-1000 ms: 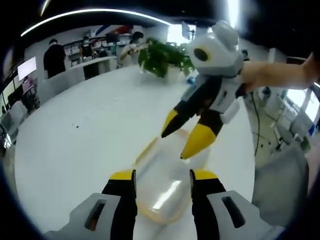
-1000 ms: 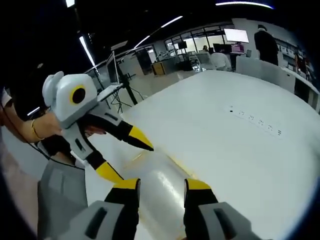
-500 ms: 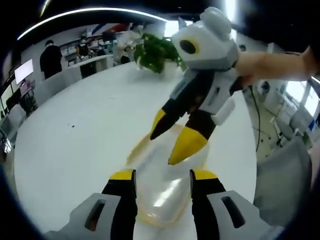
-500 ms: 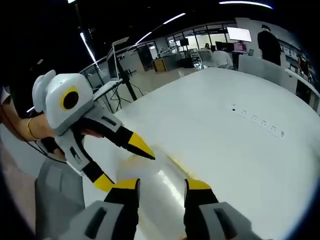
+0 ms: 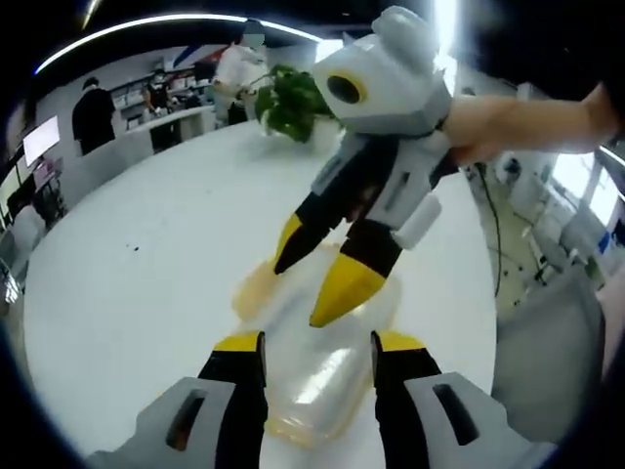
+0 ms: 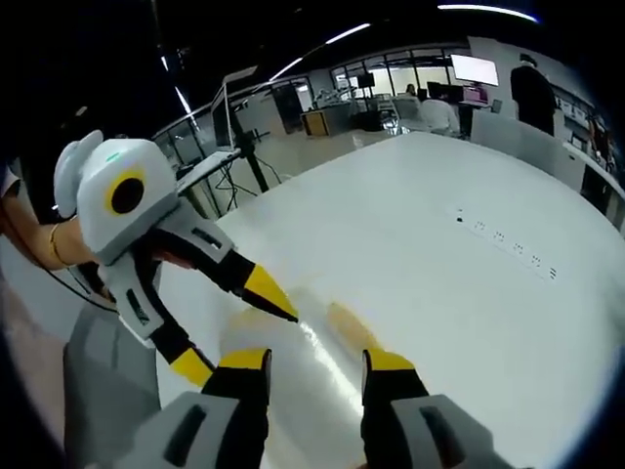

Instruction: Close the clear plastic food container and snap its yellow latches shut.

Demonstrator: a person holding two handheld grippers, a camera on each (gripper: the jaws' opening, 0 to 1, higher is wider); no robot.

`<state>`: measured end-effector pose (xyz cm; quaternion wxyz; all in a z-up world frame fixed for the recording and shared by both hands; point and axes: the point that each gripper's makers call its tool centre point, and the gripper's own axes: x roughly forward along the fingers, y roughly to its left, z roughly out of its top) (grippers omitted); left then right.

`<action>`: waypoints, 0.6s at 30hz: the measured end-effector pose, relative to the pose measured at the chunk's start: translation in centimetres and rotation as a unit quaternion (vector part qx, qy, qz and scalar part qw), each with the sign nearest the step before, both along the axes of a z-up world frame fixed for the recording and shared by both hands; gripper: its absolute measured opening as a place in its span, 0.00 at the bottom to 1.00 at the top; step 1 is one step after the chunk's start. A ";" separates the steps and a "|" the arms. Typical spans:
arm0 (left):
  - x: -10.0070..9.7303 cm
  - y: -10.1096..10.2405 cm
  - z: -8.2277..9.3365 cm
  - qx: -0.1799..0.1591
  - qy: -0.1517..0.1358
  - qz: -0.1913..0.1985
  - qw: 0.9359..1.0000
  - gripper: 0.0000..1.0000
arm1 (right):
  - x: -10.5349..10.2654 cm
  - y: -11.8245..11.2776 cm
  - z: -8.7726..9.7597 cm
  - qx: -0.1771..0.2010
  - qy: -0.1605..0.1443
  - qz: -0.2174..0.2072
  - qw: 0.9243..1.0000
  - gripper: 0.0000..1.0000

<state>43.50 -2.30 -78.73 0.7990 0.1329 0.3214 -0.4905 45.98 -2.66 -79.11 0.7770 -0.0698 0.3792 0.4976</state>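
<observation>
Both tools [image 5: 317, 342] [image 6: 312, 360] open-jawed

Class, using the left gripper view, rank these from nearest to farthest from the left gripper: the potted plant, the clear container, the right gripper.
1. Clear container, between the left gripper's jaws.
2. Right gripper, just beyond, tips over the container.
3. Potted plant, at the table's far edge.

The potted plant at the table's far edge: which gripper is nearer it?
Right. The right gripper reaches over the container toward the potted plant; the left gripper sits behind.
</observation>
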 end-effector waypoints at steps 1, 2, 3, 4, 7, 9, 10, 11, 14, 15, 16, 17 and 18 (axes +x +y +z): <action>0.0 -0.1 0.1 -0.002 0.001 -0.001 1.000 0.41 | 0.1 0.0 0.0 -0.001 -0.001 0.001 1.000 0.35; -0.1 -0.1 0.1 -0.002 0.001 -0.003 1.000 0.41 | 0.2 0.0 0.0 -0.002 -0.002 0.002 1.000 0.35; -0.1 -0.1 0.1 -0.001 0.000 -0.004 1.000 0.42 | 0.2 0.0 0.0 -0.003 -0.002 0.003 1.000 0.35; -0.2 -0.1 0.1 -0.001 0.000 -0.005 1.000 0.41 | 0.3 0.1 0.0 -0.003 -0.002 0.004 1.000 0.35; 0.9 0.5 0.2 0.016 -0.028 0.012 0.999 0.38 | 0.3 0.2 0.0 -0.005 -0.004 0.007 1.000 0.35; 1.2 0.4 0.3 0.008 -0.022 0.016 1.000 0.38 | 0.3 0.2 0.1 -0.005 -0.004 0.008 1.000 0.35; 1.2 0.3 0.3 0.005 -0.017 0.016 1.000 0.39 | 0.3 0.2 0.1 -0.006 -0.005 0.008 1.000 0.35; 1.1 0.2 0.1 0.006 -0.012 0.011 1.000 0.41 | 0.3 0.2 0.0 -0.007 -0.005 0.010 1.000 0.35; 0.8 0.2 -0.4 0.025 -0.012 -0.007 1.000 0.43 | 0.3 0.1 0.0 -0.009 -0.005 0.011 1.000 0.35; 0.8 0.3 -0.6 0.033 -0.016 -0.011 0.999 0.43 | 0.4 0.1 -0.1 -0.011 -0.006 0.011 1.000 0.35; 0.8 0.3 -0.6 0.033 -0.018 -0.010 0.999 0.43 | 0.4 0.1 -0.1 -0.011 -0.006 0.011 1.000 0.35; 0.8 0.4 -0.6 0.035 -0.018 -0.011 0.999 0.43 | 0.5 0.1 -0.1 -0.012 -0.006 0.011 1.000 0.36; 0.8 0.5 -0.7 0.038 -0.019 -0.012 0.999 0.43 | 0.5 0.1 -0.2 -0.013 -0.006 0.011 1.000 0.36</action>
